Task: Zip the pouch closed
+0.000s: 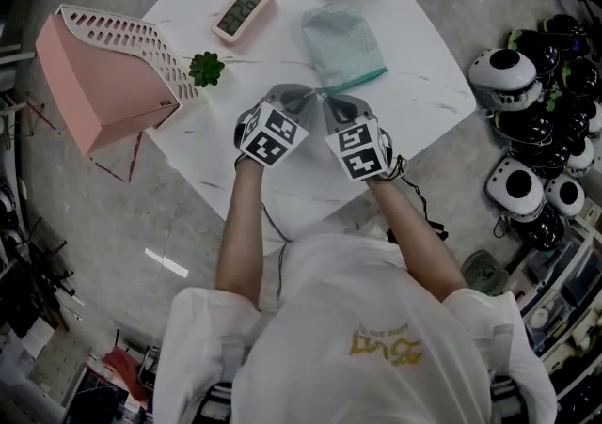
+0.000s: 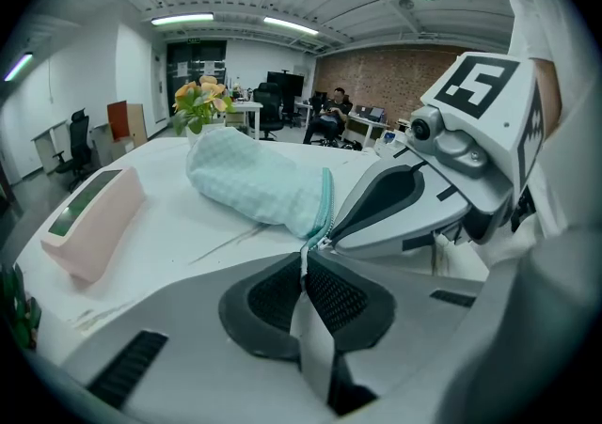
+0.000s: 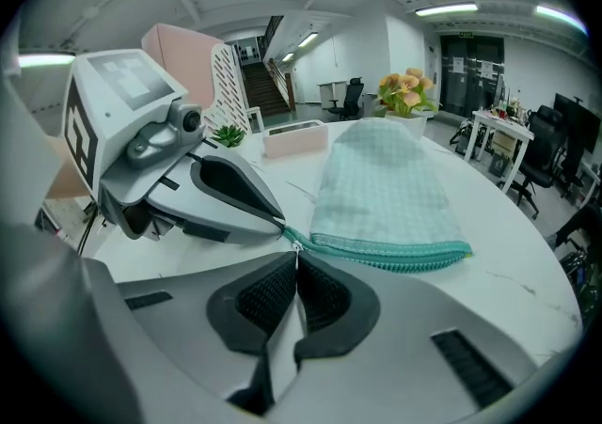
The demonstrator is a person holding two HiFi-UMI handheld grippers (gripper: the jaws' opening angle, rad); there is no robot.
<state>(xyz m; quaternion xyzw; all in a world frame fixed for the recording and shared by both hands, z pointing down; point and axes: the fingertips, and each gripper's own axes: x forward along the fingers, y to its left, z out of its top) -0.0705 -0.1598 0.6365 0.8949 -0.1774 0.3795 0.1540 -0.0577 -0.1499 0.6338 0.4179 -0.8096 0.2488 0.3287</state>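
Pinched at pouch [image 1: 343, 41] corner: tape [image 3: 290, 236] in left gripper [image 2: 303, 258], pull [image 3: 296, 247] in right gripper [image 3: 294, 258].
Risked losing either tiny hold under tension, dragging pouch instead.

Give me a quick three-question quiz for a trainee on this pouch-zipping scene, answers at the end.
1. True or false: the left gripper and right gripper are both open, well clear of the pouch.
2. In the head view, what lies left of the pouch? A. pink clock B. mug C. scissors
3. Fill in: the grippers meet at one end of the pouch's teal ___.

Key: 1 false, both are shut on the pouch; 2 A; 3 zipper.
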